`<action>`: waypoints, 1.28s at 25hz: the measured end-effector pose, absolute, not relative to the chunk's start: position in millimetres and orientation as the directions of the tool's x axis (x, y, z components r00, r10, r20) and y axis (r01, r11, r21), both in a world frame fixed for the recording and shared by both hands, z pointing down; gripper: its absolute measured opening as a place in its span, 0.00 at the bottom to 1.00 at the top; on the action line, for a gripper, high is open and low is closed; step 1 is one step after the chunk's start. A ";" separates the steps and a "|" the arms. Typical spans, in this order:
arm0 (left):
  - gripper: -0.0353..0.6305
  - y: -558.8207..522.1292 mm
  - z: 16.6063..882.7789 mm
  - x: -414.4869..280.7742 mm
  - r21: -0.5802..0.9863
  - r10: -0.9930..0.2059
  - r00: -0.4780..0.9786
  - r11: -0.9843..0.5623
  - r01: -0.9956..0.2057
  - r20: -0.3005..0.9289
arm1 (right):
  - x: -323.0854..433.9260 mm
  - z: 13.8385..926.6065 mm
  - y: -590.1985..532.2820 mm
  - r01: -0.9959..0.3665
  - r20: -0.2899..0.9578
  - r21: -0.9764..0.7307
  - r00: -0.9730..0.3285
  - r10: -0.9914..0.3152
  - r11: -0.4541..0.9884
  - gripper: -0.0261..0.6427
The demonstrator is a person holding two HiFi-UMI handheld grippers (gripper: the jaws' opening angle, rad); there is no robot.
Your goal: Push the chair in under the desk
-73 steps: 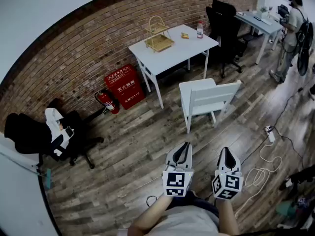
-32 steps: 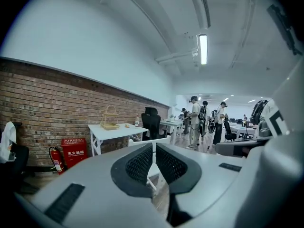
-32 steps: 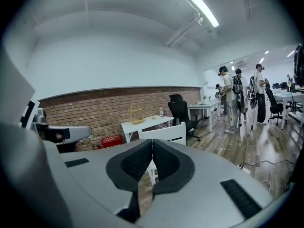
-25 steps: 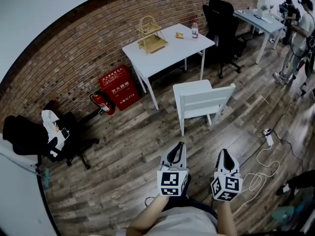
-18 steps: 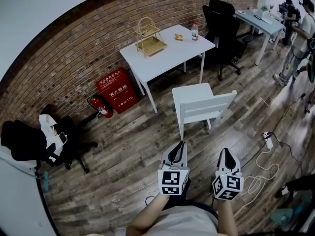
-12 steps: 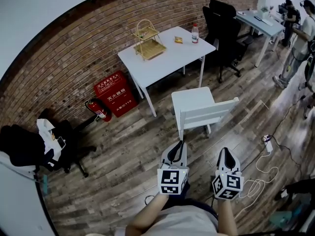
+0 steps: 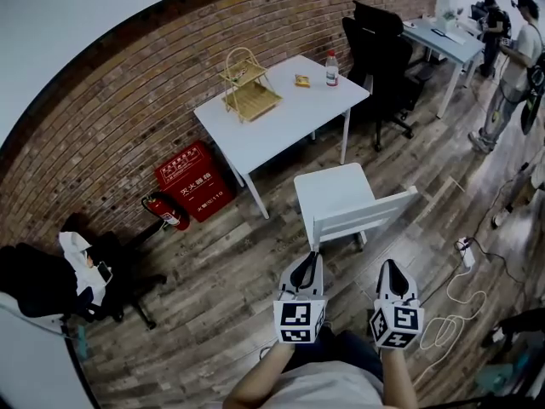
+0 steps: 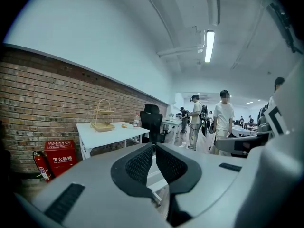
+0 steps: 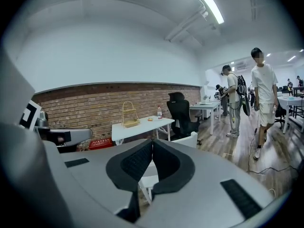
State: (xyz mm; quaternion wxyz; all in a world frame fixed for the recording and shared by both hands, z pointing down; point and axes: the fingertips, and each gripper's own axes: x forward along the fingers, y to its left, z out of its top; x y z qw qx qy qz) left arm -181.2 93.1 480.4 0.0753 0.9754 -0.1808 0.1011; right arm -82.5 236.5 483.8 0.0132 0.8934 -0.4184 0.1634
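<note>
The white chair (image 7: 334, 192) stands on the wooden floor (image 7: 230, 262), pulled clear of the white table (image 7: 272, 118), with its seat towards the table and its backrest towards the person. It sits askew to the table's edge and off towards the right end, so its seat lines up roughly with the table's front right leg (image 7: 343, 139). A straight shove from here would likely drive the seat into that leg instead of the gap beneath, jolting the top. On that top a bamboo rack (image 7: 245, 83), a bottle (image 7: 331, 68) and a small packet (image 7: 301, 80) stand loose, and the tall bottle looks the likeliest to topple from a knock.

The left gripper (image 7: 316, 255) hangs just short of the backrest and the right gripper (image 7: 390, 265) is beside it, neither touching the chair. Both pairs of fingers (image 8: 140, 164) are pressed together with nothing between them, so contact would come through narrow tips. Pushed high on the backrest, or from one side only, the light chair may tip forward or swing round rather than slide. The floor's plank seams could catch a leg, and a white cable (image 7: 451, 309) lies looped by the person's right side, a possible snag when stepping forward
</note>
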 end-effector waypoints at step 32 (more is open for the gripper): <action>0.10 35.2 506.8 -67.1 0.098 -0.465 0.828 -0.851 -0.516 0.314 | 95.6 508.4 208.5 -0.797 0.368 -0.125 0.516 -0.774 -0.591 0.06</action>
